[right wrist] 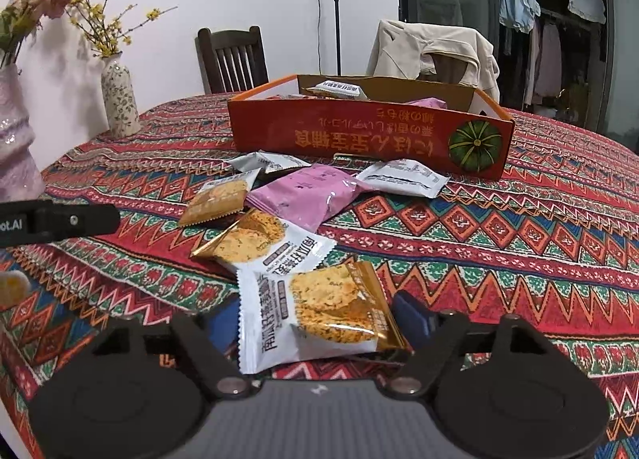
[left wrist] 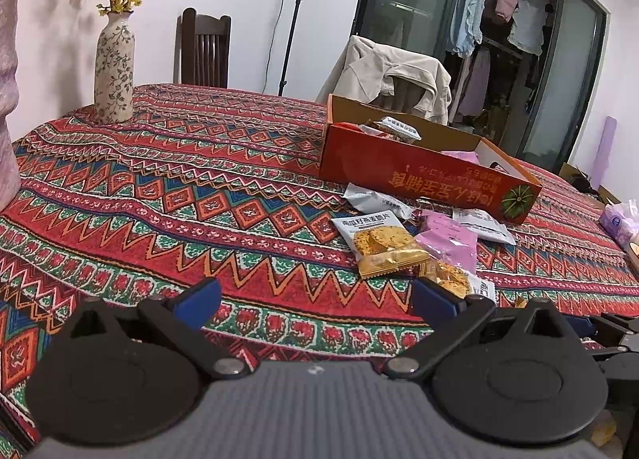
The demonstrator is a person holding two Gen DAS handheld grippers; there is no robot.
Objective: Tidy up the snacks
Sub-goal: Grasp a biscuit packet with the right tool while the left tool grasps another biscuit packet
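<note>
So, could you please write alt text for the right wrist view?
The right gripper has a white-and-gold cracker packet between its fingers. More snack packets lie on the patterned tablecloth before an orange box.

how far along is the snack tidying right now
Early on. A few packets already lie in the orange box. The right gripper straddles a cracker packet, grip unclear; the left gripper is open and empty. Several packets, including a pink packet, remain on the tablecloth.

Cracker packet (right wrist: 319, 311) hides right gripper's left pad; box (right wrist: 371, 131) contents mostly hidden.
</note>
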